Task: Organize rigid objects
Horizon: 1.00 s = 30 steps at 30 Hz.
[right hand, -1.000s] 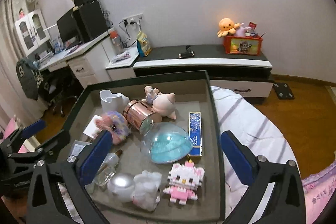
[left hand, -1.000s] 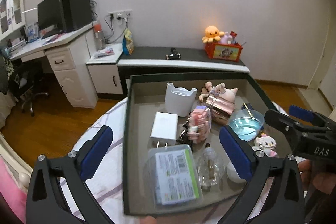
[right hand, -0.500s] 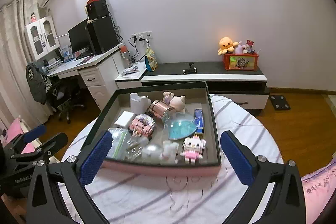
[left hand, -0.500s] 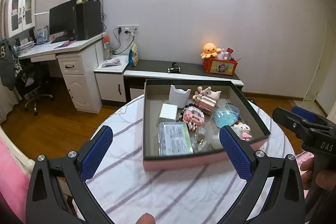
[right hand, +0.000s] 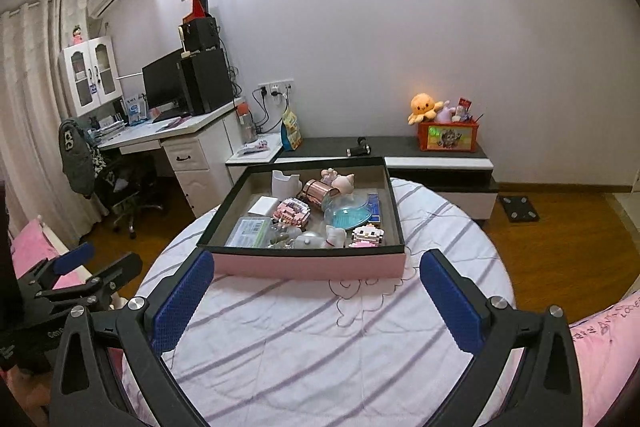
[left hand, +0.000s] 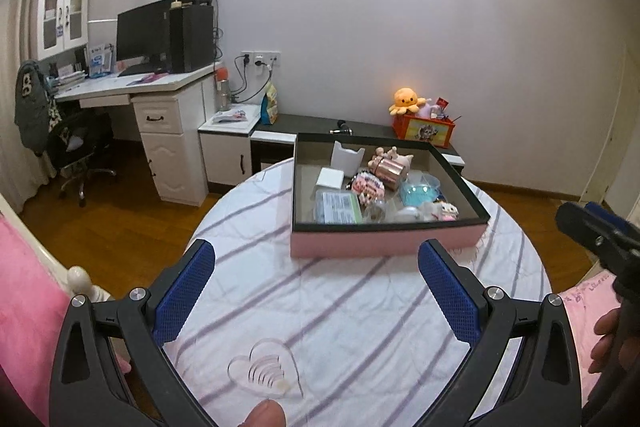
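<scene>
A pink box with a black rim (left hand: 384,245) (right hand: 308,265) sits on the far half of a round table with a striped white cloth (left hand: 340,311) (right hand: 320,339). Inside lie several small items: a white charger block (left hand: 330,177), a green-labelled clear case (left hand: 335,206), a copper can (left hand: 389,169), a teal glass dish (left hand: 418,190) and a pink-white brick cat (right hand: 367,235). My left gripper (left hand: 316,287) is open and empty, held back above the near cloth. My right gripper (right hand: 316,291) is open and empty, just short of the box front.
Behind the table stand a low black-and-white cabinet (right hand: 436,157) with an orange toy box (right hand: 447,135), and a white desk (left hand: 160,107) with a monitor. An office chair (left hand: 80,151) stands at left. Pink bedding (left hand: 24,307) lies on both sides.
Both grippers have pulled back and up from right over the box to well behind it. The box now looks small and far; both grippers stay open and empty.
</scene>
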Tool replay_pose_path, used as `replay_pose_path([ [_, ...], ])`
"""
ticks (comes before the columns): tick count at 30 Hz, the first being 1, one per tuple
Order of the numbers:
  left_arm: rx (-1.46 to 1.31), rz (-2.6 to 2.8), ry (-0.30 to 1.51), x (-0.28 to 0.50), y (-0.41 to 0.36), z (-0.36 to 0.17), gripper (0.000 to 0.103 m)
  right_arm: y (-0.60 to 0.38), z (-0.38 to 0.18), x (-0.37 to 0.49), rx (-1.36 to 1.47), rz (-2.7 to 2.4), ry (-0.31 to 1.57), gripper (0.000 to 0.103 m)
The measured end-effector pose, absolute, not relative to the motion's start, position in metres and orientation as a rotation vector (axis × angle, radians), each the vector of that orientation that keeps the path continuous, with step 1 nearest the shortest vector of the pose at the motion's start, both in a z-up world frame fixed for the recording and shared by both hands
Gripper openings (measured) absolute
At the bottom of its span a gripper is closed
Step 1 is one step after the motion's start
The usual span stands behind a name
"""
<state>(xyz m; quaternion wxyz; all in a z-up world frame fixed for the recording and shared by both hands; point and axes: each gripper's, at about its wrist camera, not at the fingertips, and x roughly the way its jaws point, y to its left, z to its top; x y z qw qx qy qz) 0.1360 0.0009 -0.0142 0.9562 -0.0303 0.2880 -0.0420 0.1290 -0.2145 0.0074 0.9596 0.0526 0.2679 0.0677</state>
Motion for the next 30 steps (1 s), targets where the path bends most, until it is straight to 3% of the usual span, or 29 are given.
replay_pose_path([
  [30, -0.029, -0.055, 0.511, 0.071, -0.009, 0.013, 0.103, -0.215, 0.014, 0.073, 0.101, 0.085, 0.479, 0.103],
])
